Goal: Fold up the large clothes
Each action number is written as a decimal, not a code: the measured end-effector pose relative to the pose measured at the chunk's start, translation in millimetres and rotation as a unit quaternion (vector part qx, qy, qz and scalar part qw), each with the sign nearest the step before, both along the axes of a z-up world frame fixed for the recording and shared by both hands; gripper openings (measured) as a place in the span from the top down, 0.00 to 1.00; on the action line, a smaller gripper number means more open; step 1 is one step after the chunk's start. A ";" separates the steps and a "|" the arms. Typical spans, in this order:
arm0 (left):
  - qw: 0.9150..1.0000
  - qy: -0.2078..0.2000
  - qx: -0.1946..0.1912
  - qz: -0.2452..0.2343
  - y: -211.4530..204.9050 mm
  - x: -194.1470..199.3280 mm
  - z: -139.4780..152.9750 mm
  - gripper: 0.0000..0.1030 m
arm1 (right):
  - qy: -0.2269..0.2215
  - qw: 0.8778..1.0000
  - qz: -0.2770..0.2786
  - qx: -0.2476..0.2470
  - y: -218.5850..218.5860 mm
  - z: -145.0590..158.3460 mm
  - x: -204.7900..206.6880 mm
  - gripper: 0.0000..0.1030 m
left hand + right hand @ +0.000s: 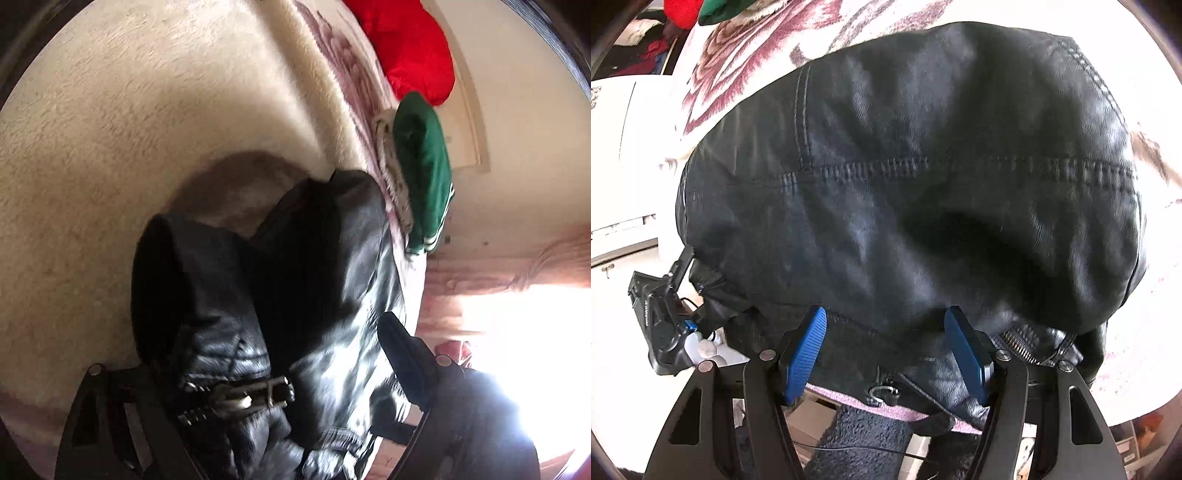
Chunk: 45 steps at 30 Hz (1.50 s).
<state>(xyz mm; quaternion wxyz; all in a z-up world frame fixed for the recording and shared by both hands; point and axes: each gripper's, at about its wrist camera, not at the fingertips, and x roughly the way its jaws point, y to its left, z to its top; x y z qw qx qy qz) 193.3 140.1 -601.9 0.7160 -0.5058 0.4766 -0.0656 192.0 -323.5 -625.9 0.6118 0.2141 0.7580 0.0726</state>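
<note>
**A:** Where is the black leather jacket lying relative to the two grippers?

**B:** It is lying on the bed, on a cream blanket with a maroon rose print. In the right wrist view it is spreading straight ahead of the right gripper, back panel up, with its near edge sitting just at the blue fingertips. The horizontal stitched seam is running across the view, so I am judging the long axis as crosswise to that gripper.

**A:** Is the right gripper holding anything?

**B:** No. Its jaws are standing wide apart, with leather between and just beyond them but nothing pinched. The zipper edge is lying just beside the right-hand finger.

**A:** And the left one?

**B:** The left gripper is sitting at the jacket's left side; the right wrist view is showing it beside that end. In its own view a bunched part of the jacket, with a buckle and zipper, is filling the space between the fingers. One fingertip is showing; the other is hidden by leather, so I cannot tell whether it is clamping or merely lying against the fabric.

**A:** So which one is better placed for the coming fold?

**B:** I am judging the right as nearer the near hem, facing it squarely; the fold would probably be going away from it, toward the green garment and red garment at the far side.
</note>
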 end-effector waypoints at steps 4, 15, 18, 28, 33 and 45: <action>0.998 0.006 0.062 -0.006 -6.5 10.5 -1.6 0.37 | -0.001 1.000 -0.018 0.009 -10.7 -0.9 6.0 0.33; 0.968 -0.060 0.227 -0.088 -62.8 25.7 74.1 0.85 | -0.050 0.996 -0.059 0.039 -21.9 7.4 15.1 0.33; 0.953 -0.093 0.262 -0.121 -88.3 29.9 99.8 0.85 | -0.033 0.996 -0.065 0.045 -23.9 -19.2 19.9 0.33; 0.873 -0.189 0.333 -0.301 -243.4 26.2 160.2 0.86 | -0.005 0.980 -0.139 0.142 -61.9 -27.5 3.7 0.19; 0.829 -0.199 0.344 -0.393 -346.2 15.8 137.1 0.86 | -0.023 0.966 -0.232 0.114 -148.9 0.7 -57.2 0.19; 0.749 -0.147 0.378 -0.525 -463.5 3.1 68.7 0.79 | 0.003 0.926 -0.378 -0.010 -308.8 44.1 -173.8 0.19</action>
